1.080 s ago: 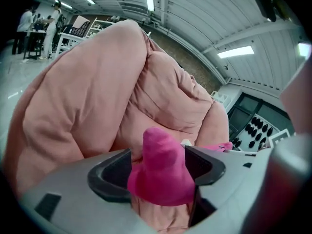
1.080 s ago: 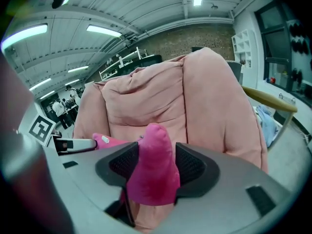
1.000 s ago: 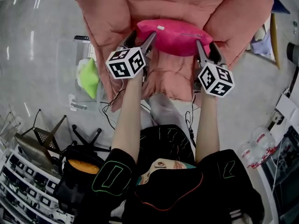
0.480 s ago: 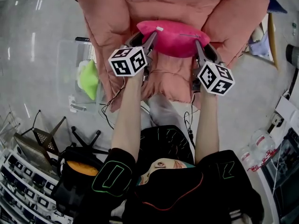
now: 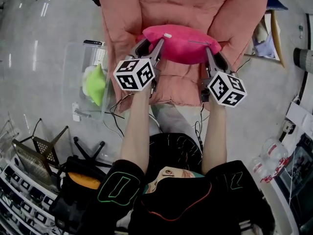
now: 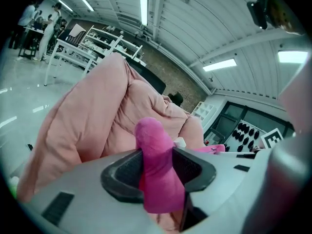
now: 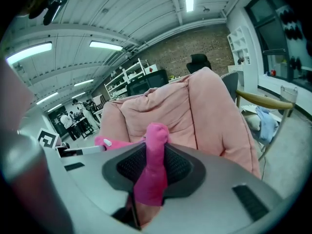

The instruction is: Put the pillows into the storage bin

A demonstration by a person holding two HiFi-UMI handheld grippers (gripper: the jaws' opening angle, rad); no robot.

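A magenta pillow (image 5: 182, 43) hangs just above the seat of a salmon-pink padded chair (image 5: 195, 4), held at both ends. My left gripper (image 5: 150, 43) is shut on its left end and my right gripper (image 5: 213, 52) on its right end. Both pairs of jaws have just been closing, with pillow fabric between them. In the left gripper view a fold of the pillow (image 6: 157, 174) is pinched between the black pads (image 6: 124, 172). The right gripper view shows another fold of the pillow (image 7: 152, 172) squeezed between its pads (image 7: 178, 167). On the floor to the left, a clear storage bin (image 5: 78, 58) holds a lime-green pillow (image 5: 96, 81).
Cables (image 5: 117, 119) trail over the floor between chair and bin. A black star-shaped base (image 5: 90, 148) and shelving (image 5: 19, 190) sit at lower left. A wooden chair (image 5: 279, 38) with cloth stands at right, and water bottles (image 5: 269, 158) at lower right.
Both grippers went from wide jaws around the pillow's ends to jaws clamped on them. The pillow has risen a little off the chair seat with both hands.
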